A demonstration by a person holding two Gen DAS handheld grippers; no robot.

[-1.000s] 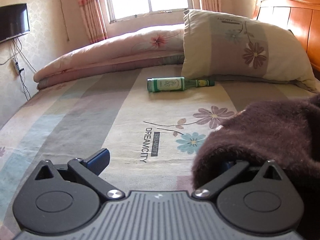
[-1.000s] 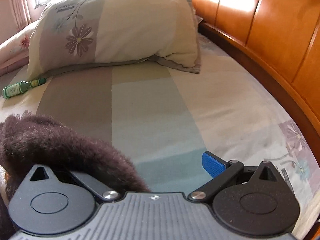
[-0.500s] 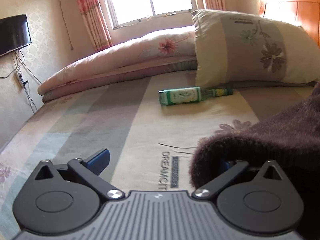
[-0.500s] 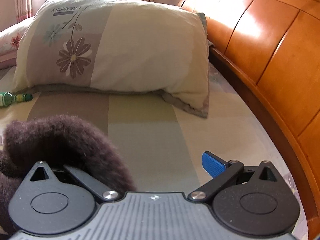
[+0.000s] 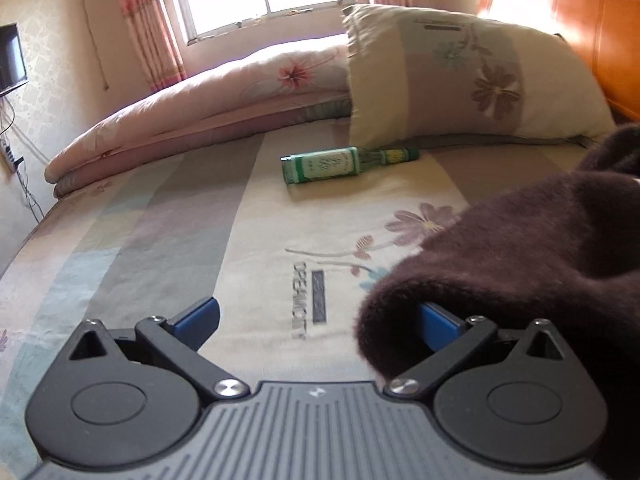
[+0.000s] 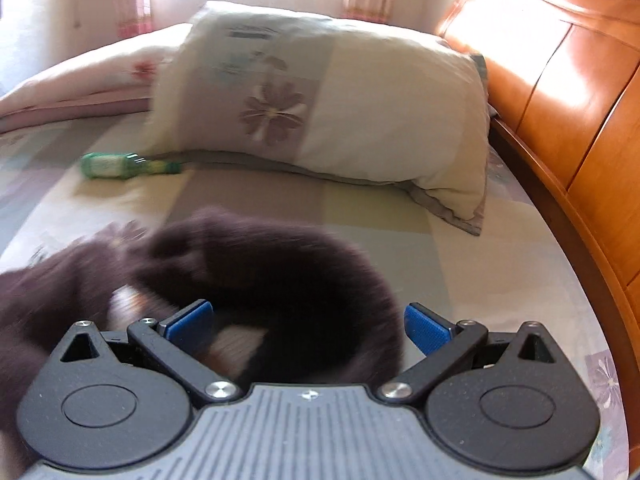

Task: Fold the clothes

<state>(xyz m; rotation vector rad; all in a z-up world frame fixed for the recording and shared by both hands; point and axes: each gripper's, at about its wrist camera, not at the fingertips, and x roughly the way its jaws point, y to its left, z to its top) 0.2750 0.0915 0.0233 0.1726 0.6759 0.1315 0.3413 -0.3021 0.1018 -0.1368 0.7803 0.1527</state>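
The left gripper (image 5: 316, 320) points forward along the bed, tilted a little so the room leans in its view. Its jaws stand wide apart. The left blue pad (image 5: 198, 316) is bare over the bedsheet (image 5: 180, 240); the right blue pad (image 5: 438, 322) sits half under the hanging edge of the dark brown fuzzy garment (image 5: 520, 264), which drapes over that finger from the right. Nothing is pinched between the two pads. Ahead of this claw and slightly right, a green bottle (image 5: 348, 162) lies on its side on the sheet. Beyond it to the left is a rolled pink quilt (image 5: 192, 120), and to the right a flowered pillow (image 5: 472, 76).

The right gripper (image 6: 308, 322) also faces forward, held roughly level above the sheet. Its jaws are spread wide too, both blue pads (image 6: 426, 328) showing. The garment (image 6: 260, 276) lies bunched between and just ahead of the fingers, blurred, spilling off to the claw's left; whether it touches the pads cannot be told, but they are not closed on it. The bottle (image 6: 124, 165) lies far ahead to the left, the pillow (image 6: 352, 108) straight ahead, and the wooden headboard (image 6: 568, 100) runs along the right.
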